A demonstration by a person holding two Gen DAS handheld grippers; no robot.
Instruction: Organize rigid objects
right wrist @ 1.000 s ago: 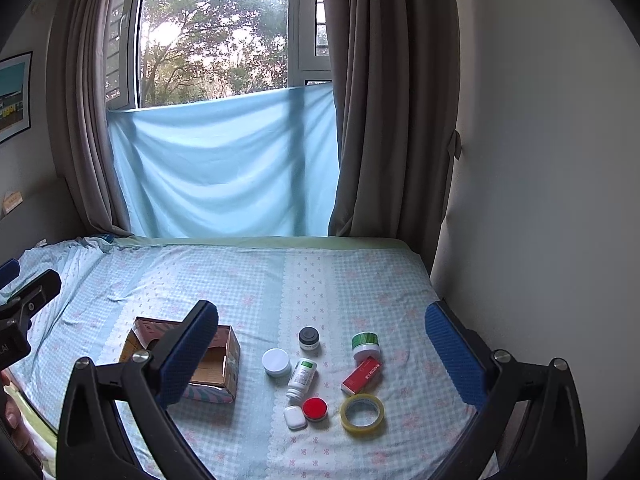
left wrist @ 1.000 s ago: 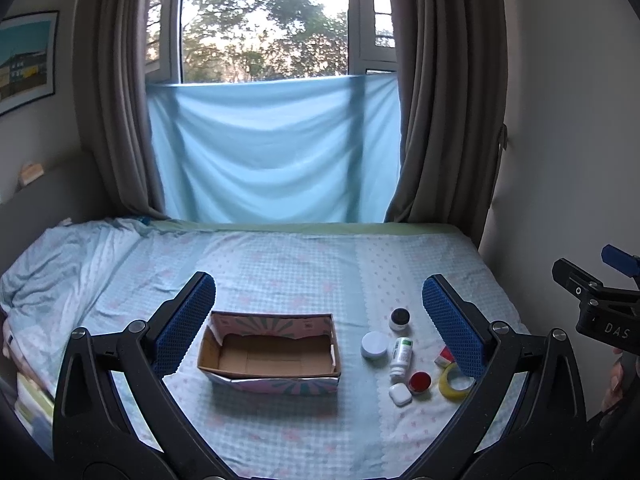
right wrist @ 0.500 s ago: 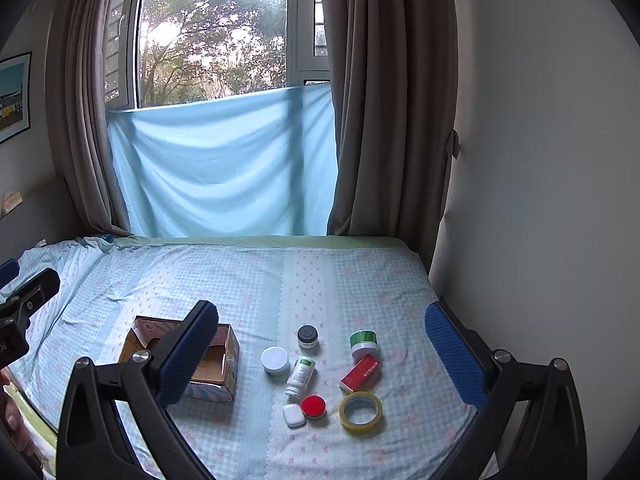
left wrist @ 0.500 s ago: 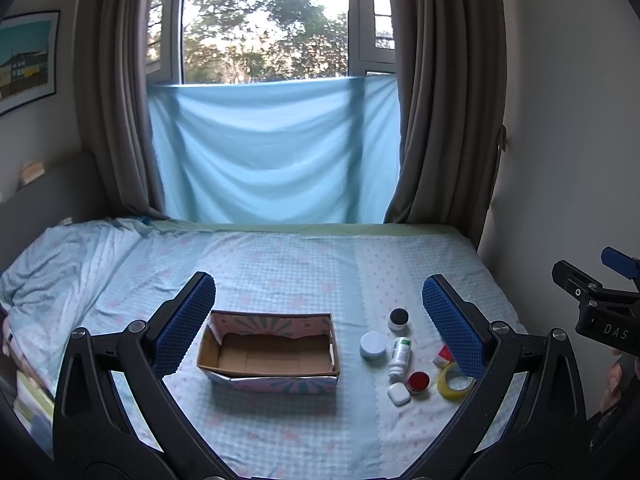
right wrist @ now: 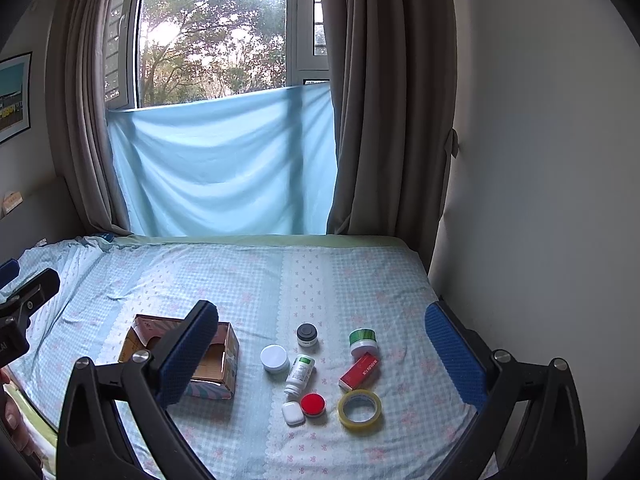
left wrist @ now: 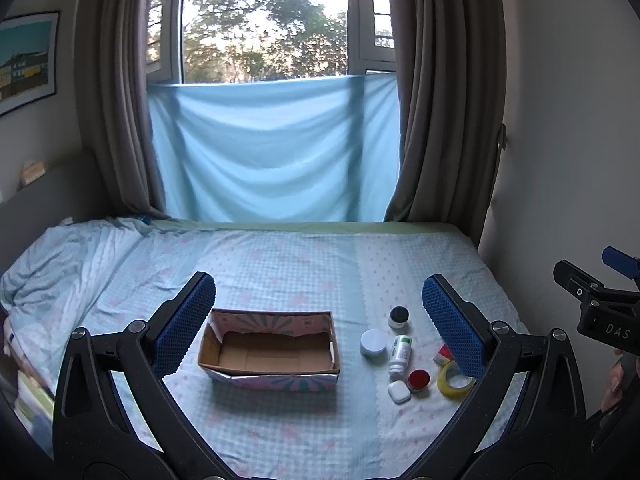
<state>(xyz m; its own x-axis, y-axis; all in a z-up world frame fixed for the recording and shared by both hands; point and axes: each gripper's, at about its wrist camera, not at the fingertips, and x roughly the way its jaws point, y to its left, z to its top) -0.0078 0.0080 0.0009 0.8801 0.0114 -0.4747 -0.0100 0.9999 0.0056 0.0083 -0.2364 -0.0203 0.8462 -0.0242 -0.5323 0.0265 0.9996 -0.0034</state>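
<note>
An open cardboard box (left wrist: 270,350) (right wrist: 224,354) lies empty on the bed. To its right lies a cluster: a white-lidded jar (right wrist: 274,357), a black-lidded jar (right wrist: 307,334), a green-lidded jar (right wrist: 362,341), a white bottle on its side (right wrist: 300,372), a red carton (right wrist: 359,371), a red lid (right wrist: 313,404), a small white case (right wrist: 293,413) and a yellow tape roll (right wrist: 359,407). My left gripper (left wrist: 318,322) is open and empty, above the box. My right gripper (right wrist: 320,354) is open and empty, above the cluster.
The bed has a pale blue checked sheet (right wrist: 320,280) with a rumpled blanket (left wrist: 60,256) at the left. A wall (right wrist: 540,200) runs close along the right side. Curtains and a window with a blue cloth (right wrist: 224,168) stand behind the bed.
Both views have shifted only slightly; the objects sit a little lower and nearer in the frames. Nothing was taken hold of or moved.
</note>
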